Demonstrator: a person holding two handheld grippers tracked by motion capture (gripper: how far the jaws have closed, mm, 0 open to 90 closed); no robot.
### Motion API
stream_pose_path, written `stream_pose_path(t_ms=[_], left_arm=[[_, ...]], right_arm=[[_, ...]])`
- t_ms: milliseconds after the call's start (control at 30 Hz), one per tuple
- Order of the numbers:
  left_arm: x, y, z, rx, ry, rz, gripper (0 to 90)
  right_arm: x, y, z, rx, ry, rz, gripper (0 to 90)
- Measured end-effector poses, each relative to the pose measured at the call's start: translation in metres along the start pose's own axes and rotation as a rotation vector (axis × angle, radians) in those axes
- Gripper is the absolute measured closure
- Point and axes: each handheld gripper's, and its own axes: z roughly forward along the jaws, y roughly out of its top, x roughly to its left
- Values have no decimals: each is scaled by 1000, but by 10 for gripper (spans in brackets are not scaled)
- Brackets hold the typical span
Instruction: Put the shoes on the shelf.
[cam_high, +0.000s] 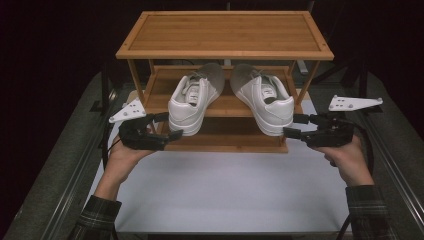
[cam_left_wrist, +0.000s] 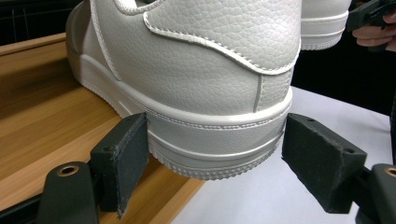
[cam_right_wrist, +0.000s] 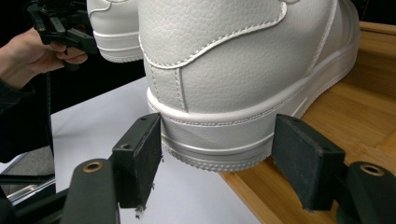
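Note:
Two white sneakers stand on the middle shelf of a bamboo shoe rack (cam_high: 225, 50), their heels jutting past its front edge. My left gripper (cam_high: 167, 126) is at the heel of the left sneaker (cam_high: 192, 102). In the left gripper view that sneaker's (cam_left_wrist: 201, 84) sole sits between the jaws of the left gripper (cam_left_wrist: 215, 158): one pad touches it, the other stands just off it. My right gripper (cam_high: 296, 125) is at the heel of the right sneaker (cam_high: 265, 100). The right gripper (cam_right_wrist: 217, 149) brackets the right sneaker's (cam_right_wrist: 233, 60) sole the same way, with a gap at one pad.
The rack has a bare top shelf and a lower shelf (cam_high: 225, 142) under the heels. It stands at the back of a white table mat (cam_high: 220, 185). Dark rails (cam_high: 75, 175) run along both sides of the table. A hand holds each gripper from below.

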Motion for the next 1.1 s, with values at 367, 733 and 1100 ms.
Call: stream_pose_path(t_ms=[367,733,1100], left_arm=[[1,5,15,4,0,-3,211],[0,11,30,7,-4,-8,209],[-5,18,49,7,-6,5,212]], right_arm=[[4,8,20,3,6,-20,329],[9,17,41,3,22,-31,344],[15,25,62,1,35,-49,357]])
